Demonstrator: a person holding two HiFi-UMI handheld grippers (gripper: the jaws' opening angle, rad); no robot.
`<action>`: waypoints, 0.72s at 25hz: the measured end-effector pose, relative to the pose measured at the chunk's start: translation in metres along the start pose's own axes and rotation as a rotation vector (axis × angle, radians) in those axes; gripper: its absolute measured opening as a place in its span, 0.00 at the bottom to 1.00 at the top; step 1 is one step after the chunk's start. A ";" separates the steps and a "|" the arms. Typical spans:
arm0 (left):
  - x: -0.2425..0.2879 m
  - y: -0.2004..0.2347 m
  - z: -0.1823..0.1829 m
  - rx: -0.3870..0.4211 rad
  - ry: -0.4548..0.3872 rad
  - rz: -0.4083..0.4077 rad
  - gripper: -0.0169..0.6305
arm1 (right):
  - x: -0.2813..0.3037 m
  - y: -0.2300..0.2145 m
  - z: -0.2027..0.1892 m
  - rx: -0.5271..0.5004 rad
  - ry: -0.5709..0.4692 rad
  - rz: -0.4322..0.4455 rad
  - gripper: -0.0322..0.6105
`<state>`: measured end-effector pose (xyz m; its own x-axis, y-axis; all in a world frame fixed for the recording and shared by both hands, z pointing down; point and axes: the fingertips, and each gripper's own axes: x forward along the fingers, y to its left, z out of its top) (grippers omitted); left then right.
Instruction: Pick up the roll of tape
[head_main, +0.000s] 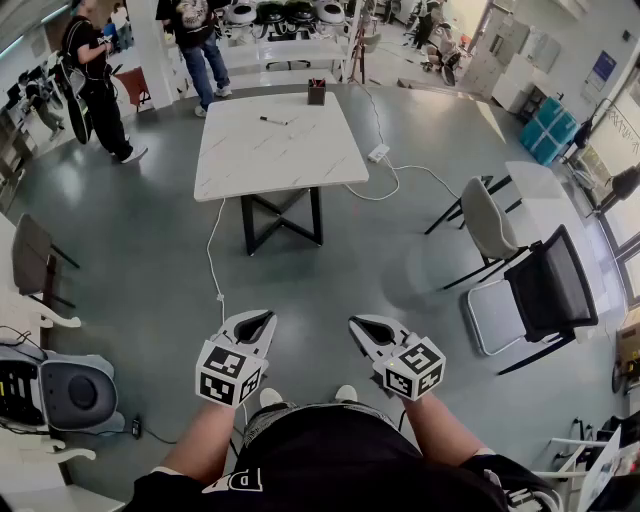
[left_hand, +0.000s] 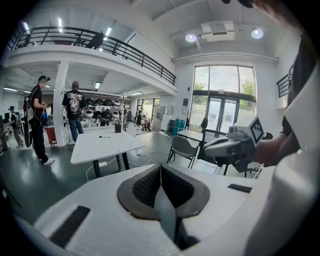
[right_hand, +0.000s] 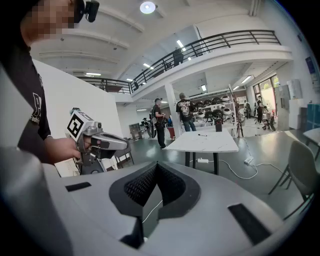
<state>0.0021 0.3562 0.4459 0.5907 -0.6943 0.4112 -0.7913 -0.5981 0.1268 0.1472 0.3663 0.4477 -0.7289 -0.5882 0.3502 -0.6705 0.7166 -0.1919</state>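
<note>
No roll of tape shows in any view. A white marble-topped table (head_main: 280, 150) stands a few steps ahead, with a dark pen (head_main: 273, 121) and a small dark holder (head_main: 316, 92) on it. My left gripper (head_main: 258, 322) and right gripper (head_main: 365, 328) hover side by side over the grey floor, close to my body and far short of the table. Both are shut with nothing between the pads. In the left gripper view the shut left gripper (left_hand: 160, 167) points toward the table (left_hand: 105, 145). In the right gripper view the shut right gripper (right_hand: 156, 165) does the same.
A grey chair (head_main: 490, 225) and a black mesh chair (head_main: 545, 290) stand at the right, another chair (head_main: 35, 262) at the left. A white cable and power strip (head_main: 378, 153) lie by the table. Two people (head_main: 95, 80) (head_main: 200, 45) stand beyond it.
</note>
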 end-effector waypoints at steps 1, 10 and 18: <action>0.000 0.001 0.001 0.000 0.000 0.000 0.06 | 0.001 0.000 0.000 0.001 0.001 0.000 0.05; 0.000 0.008 0.002 0.004 -0.008 -0.011 0.06 | 0.009 0.003 -0.001 0.007 0.006 0.002 0.05; -0.008 0.024 -0.002 -0.005 -0.003 -0.006 0.06 | 0.022 0.018 0.001 0.034 -0.005 0.038 0.05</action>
<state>-0.0223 0.3484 0.4475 0.5956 -0.6920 0.4079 -0.7887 -0.6001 0.1336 0.1192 0.3655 0.4507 -0.7546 -0.5629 0.3373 -0.6466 0.7254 -0.2361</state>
